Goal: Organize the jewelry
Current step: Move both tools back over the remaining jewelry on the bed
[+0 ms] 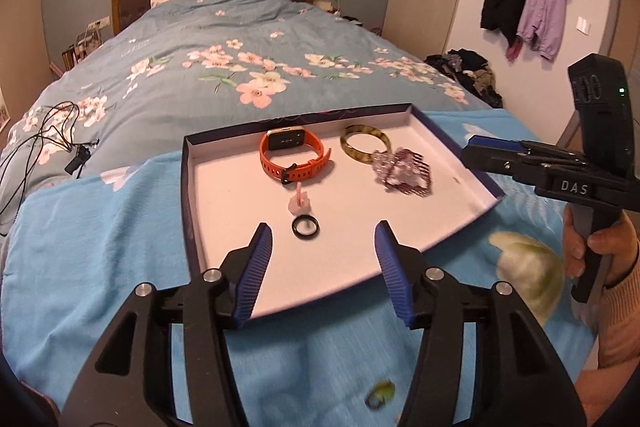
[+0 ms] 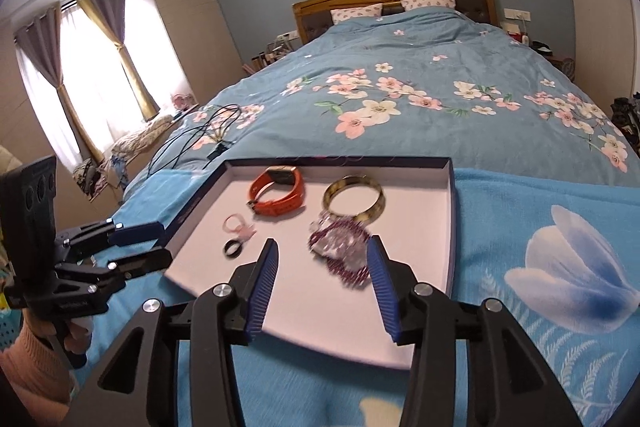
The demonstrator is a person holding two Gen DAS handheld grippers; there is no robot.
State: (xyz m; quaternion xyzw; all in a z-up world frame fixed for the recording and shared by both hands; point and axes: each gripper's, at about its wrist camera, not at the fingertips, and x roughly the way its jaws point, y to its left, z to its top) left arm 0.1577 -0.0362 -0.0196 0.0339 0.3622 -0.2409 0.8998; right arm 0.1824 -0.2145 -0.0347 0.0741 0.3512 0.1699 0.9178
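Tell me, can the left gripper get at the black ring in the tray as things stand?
Probably yes: the left gripper is open, the black ring lies just ahead between its fingers, and nothing covers it.

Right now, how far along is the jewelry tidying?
Five pieces already lie in the tray: orange watch, bangle, beaded hair comb, pink ring, black ring. Both the left hand-held gripper and right hand-held gripper are open and empty. What's left is unclear.

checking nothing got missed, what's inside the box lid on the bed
Inside the box lid: an orange smartwatch, a tortoiseshell bangle, a beaded hair comb overlapping the bangle's near edge, a pink ring and a black ring. Anything beneath the comb is hidden.
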